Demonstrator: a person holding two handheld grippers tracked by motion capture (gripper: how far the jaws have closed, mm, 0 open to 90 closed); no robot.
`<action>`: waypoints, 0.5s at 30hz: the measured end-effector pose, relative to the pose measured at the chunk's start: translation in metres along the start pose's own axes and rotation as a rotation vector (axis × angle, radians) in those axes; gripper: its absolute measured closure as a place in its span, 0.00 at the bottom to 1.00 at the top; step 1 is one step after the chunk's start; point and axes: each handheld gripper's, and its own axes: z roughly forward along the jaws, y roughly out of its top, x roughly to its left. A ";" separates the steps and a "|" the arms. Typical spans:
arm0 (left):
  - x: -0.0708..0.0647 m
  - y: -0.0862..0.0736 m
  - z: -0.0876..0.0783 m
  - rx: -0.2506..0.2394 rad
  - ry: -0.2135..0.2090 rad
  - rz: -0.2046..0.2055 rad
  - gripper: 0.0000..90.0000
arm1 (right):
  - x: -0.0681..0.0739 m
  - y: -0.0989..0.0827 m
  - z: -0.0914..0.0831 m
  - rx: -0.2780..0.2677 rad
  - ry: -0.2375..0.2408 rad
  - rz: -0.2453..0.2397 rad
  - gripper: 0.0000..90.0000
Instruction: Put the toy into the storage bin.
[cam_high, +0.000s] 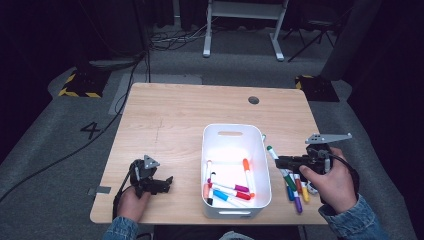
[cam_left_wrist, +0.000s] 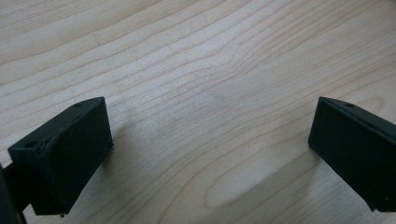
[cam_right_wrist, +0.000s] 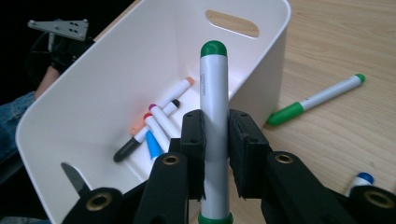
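Observation:
A white bin (cam_high: 214, 145) stands mid-table with several markers (cam_high: 227, 190) lying in it. My right gripper (cam_high: 280, 161) hovers just right of the bin, shut on a white marker with a green cap (cam_high: 273, 153). In the right gripper view the pads (cam_right_wrist: 195, 140) clamp that marker (cam_right_wrist: 214, 93) around its middle, its cap pointing toward the bin (cam_right_wrist: 116, 79). My left gripper (cam_high: 162, 185) rests low at the table's front left, and its jaws stand wide apart over bare wood (cam_left_wrist: 210, 144).
Several loose markers (cam_high: 296, 192) lie on the table right of the bin, under my right hand. Another green marker (cam_right_wrist: 317, 99) lies beside the bin's far right corner, and a blue-capped one (cam_right_wrist: 362, 179) lies nearer. A round cable hole (cam_high: 253, 100) sits at the back.

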 end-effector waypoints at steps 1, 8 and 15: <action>0.000 0.000 0.000 0.000 0.000 0.000 0.00 | 0.001 0.001 0.000 -0.001 0.012 -0.003 0.86; 0.000 0.000 0.000 0.000 0.000 0.001 0.00 | 0.015 0.008 0.003 -0.005 0.057 -0.034 0.86; 0.000 0.000 0.000 0.000 0.000 0.000 0.00 | 0.030 0.014 0.012 0.016 0.097 -0.066 0.86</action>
